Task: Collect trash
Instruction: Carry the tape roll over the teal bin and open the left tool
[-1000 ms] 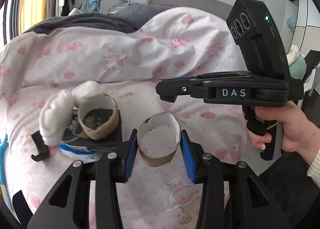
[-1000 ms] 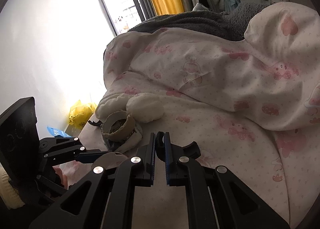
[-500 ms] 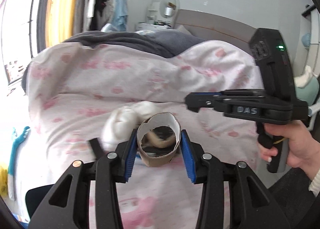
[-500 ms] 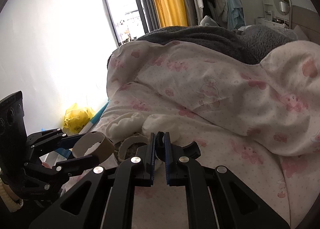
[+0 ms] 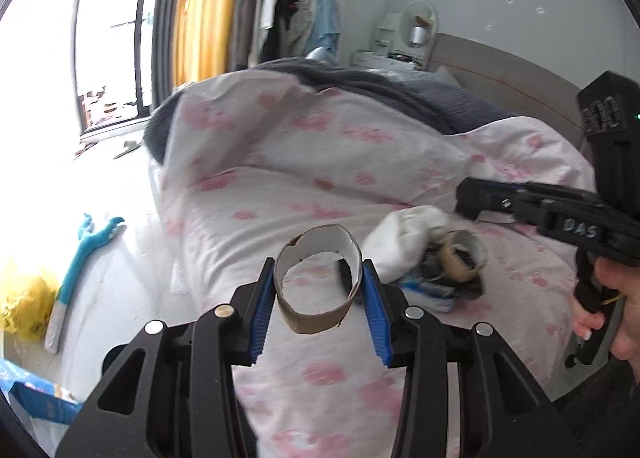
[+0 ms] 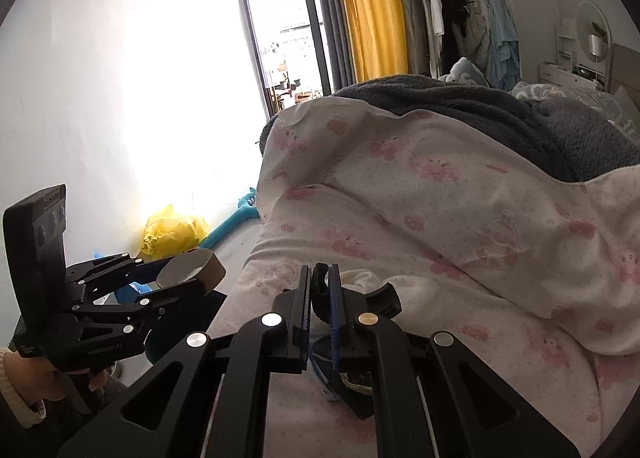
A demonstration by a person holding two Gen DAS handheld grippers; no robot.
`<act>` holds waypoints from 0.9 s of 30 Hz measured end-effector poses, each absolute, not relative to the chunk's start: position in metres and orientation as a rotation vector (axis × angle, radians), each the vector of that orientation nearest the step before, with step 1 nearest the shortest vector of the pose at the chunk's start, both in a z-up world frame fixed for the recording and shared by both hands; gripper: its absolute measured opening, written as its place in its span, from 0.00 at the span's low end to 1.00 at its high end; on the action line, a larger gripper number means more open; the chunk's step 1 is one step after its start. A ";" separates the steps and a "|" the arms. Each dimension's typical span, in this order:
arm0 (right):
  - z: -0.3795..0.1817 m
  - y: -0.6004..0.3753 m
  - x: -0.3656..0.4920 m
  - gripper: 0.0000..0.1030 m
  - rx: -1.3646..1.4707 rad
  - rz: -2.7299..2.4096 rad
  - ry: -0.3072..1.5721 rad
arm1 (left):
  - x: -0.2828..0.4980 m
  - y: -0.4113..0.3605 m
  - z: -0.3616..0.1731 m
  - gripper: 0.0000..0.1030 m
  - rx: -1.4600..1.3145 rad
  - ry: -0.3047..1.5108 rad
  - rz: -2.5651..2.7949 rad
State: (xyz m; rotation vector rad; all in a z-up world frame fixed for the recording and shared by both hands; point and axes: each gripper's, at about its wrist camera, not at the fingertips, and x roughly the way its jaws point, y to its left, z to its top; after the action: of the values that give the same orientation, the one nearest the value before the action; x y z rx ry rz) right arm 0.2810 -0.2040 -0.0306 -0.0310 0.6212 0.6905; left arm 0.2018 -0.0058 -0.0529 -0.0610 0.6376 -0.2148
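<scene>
One cardboard ring (image 5: 318,282) sat clamped in the left gripper (image 5: 318,300), clear of the bed (image 5: 360,185); right gripper (image 6: 320,294) pinched a black scrap (image 6: 320,282). Next, likely: the yellow bag (image 6: 172,232) beside the bed.

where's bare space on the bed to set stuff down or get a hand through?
Free: the pink-print duvet between its raised fold and the trash pile, and the strip before the left hand-held gripper, which holds a cardboard roll. Crowded: right of it, white wad, second roll and wrappers, beside the right hand-held gripper.
</scene>
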 end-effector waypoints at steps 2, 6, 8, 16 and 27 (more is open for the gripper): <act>-0.028 -0.193 0.279 0.08 -0.042 0.703 0.613 | 0.202 0.005 -0.056 0.43 -0.066 0.657 -0.192; -0.028 -0.169 0.276 0.08 -0.068 0.729 0.608 | 0.200 0.025 -0.066 0.43 -0.066 0.706 -0.145; -0.028 -0.154 0.273 0.08 -0.089 0.745 0.606 | 0.201 0.037 -0.073 0.43 -0.076 0.742 -0.116; -0.031 -0.102 0.262 0.08 -0.122 0.825 0.613 | 0.193 0.080 -0.100 0.43 -0.097 0.836 -0.029; -0.042 -0.024 0.241 0.08 -0.172 0.931 0.645 | 0.180 0.135 -0.145 0.43 -0.142 0.979 0.016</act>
State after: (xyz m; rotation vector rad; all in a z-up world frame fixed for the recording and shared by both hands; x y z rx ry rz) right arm 0.2412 -0.0245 -0.0416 -0.1723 0.6452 0.9308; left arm 0.1800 0.1346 -0.1446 -0.1421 0.9792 0.0164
